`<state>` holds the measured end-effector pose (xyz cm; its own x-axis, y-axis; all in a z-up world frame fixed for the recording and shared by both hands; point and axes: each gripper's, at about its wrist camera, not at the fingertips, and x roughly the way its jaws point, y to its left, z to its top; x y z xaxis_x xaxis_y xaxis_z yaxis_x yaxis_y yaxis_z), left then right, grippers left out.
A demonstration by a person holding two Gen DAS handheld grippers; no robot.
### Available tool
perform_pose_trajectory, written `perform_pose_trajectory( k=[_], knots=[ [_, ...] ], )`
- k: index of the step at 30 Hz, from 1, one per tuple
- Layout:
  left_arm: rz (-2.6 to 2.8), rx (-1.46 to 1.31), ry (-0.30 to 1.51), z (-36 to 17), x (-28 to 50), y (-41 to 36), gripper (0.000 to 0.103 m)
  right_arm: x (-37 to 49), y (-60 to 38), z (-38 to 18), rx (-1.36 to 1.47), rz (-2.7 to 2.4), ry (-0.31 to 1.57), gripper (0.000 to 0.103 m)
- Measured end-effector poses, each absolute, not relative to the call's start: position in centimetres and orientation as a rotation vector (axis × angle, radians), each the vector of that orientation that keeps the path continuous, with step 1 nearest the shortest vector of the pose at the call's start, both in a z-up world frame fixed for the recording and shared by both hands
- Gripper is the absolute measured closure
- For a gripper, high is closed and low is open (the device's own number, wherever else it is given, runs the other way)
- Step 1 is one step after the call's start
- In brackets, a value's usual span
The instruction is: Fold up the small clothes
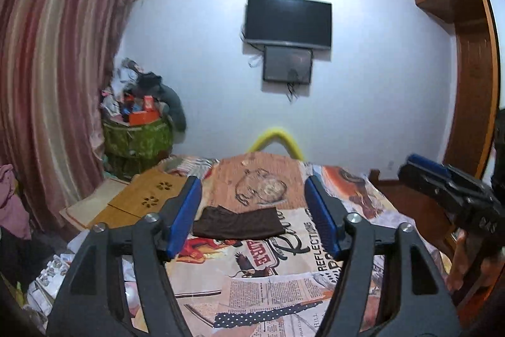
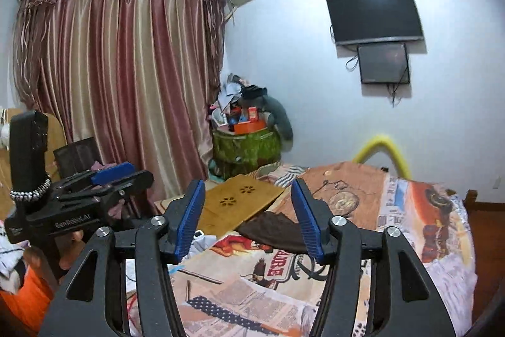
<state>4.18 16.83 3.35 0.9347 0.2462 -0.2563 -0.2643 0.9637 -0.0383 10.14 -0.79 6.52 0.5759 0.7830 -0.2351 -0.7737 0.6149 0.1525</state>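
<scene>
A small dark brown garment (image 1: 237,223) lies folded flat on the patterned bedspread (image 1: 277,267). My left gripper (image 1: 254,183) hangs well above and short of it, open, with nothing between its blue pads. In the right wrist view the same garment (image 2: 271,229) shows partly behind the right finger. My right gripper (image 2: 246,185) is open and holds nothing, raised over the bed. Each gripper appears in the other's view: the right one (image 1: 419,165) at the right edge, the left one (image 2: 116,171) at the left, each held by a hand.
A wooden lap desk (image 1: 148,198) lies at the bed's far left corner. A green hamper (image 2: 246,147) piled with boxes and clothes stands by the striped curtain (image 2: 126,78). A yellow padded bar (image 1: 277,138) rises behind the bed's far edge. A wardrobe (image 1: 467,78) stands at right.
</scene>
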Motion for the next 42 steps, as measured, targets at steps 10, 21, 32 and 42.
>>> perform_pose_trajectory(
  k=[10, 21, 32, 42],
  knots=[
    [0.341, -0.039, 0.214, 2.7, 2.2, 15.7, 0.001, 8.8, -2.0, 6.5, 0.053, 0.806, 0.266, 0.0],
    [0.328, -0.047, 0.222, 2.1, 1.8, 15.8, 0.0, 7.6, -2.7, 5.7, 0.062, 0.802, 0.29, 0.0],
    [0.315, -0.047, 0.215, 2.0, 1.3, 15.4, 0.0, 7.4, -3.2, 5.5, 0.072, 0.803, 0.307, 0.0],
    [0.303, -0.054, 0.227, 1.9, 1.6, 15.2, 0.0, 7.3, -3.1, 5.7, 0.059, 0.795, 0.311, 0.0]
  ],
)
